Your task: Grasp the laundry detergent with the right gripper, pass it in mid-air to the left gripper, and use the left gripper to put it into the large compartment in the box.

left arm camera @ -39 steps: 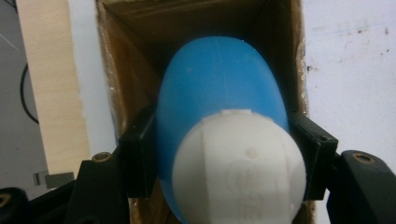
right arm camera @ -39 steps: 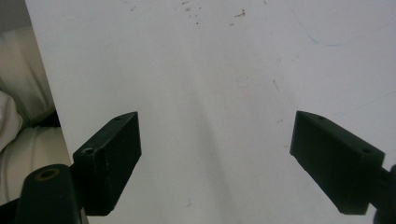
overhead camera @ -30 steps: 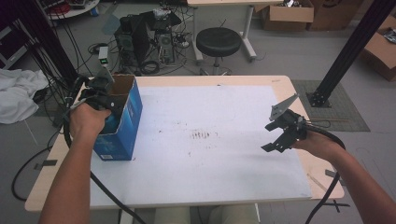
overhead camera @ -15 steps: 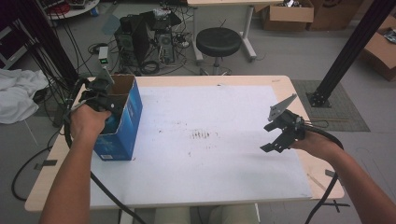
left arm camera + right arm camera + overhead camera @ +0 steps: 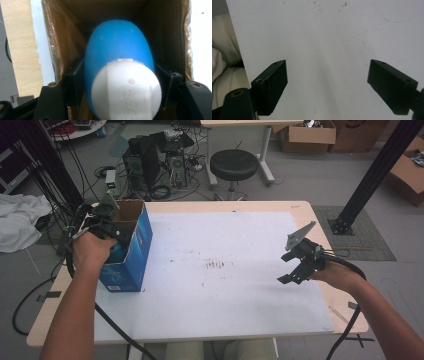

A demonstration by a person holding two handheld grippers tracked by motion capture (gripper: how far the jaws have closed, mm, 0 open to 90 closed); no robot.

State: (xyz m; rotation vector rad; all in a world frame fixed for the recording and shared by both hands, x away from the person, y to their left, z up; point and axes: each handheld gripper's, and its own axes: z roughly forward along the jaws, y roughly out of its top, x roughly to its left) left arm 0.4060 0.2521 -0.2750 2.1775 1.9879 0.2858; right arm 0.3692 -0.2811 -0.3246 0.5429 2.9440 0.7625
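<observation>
Left gripper [image 5: 120, 82] clamps a blue bottle [image 5: 117, 52] inside the box [image 5: 131, 251] at the table's left edge, unreleased; right gripper [image 5: 296, 262] waits wide, empty.

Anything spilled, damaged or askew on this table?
Only a patch of small brown stains mid-sheet on the table. The blue box stands upright; the left gripper clamps a blue bottle squarely inside it.

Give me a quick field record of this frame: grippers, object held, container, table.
left gripper: at the open top of the box, jaws closed on the bottle's sides
held object: blue bottle with white cap, inside the box
container: blue cardboard box, upright, top open, near the table's left edge
right gripper: jaws wide apart, nothing between them, above bare table
table: white sheet, small dark marks near the middle
</observation>
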